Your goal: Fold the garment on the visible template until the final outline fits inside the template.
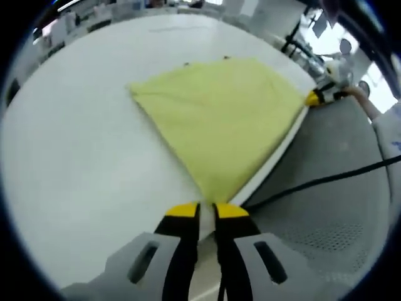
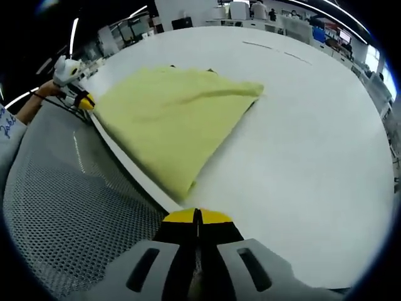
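So both of my grippers are parked at the near edge of the white table (image 1: 81, 157), one at each near corner of the yellow garment (image 1: 219, 119), and it looks like I'm set up for a two-corner lift so the fold comes over evenly.

In the left gripper view, the left gripper (image 1: 207, 210) has its yellow tips almost together with a thin gap, right at the pointed corner of the cloth. I think it's pinching that corner, but the fabric ends right at the tips, so I honestly can't tell for sure. The right gripper (image 1: 319, 97) shows up at the far right of that same view, sitting at the other near corner by the table edge.

In the right gripper view, the right gripper (image 2: 197, 216) has its tips pressed fully together, and the nearest corner of the garment (image 2: 169, 119) stops just short of them, so it reads as closed on nothing. The left gripper (image 2: 81, 99) is over on the left at the far corner.

The cloth lies mostly flat, with a ridge along the far side and something dark peeking out under its far edge (image 2: 207, 70), maybe the template. I can't see enough of that outline to judge the fit, so I'd guess there's still folding to do.
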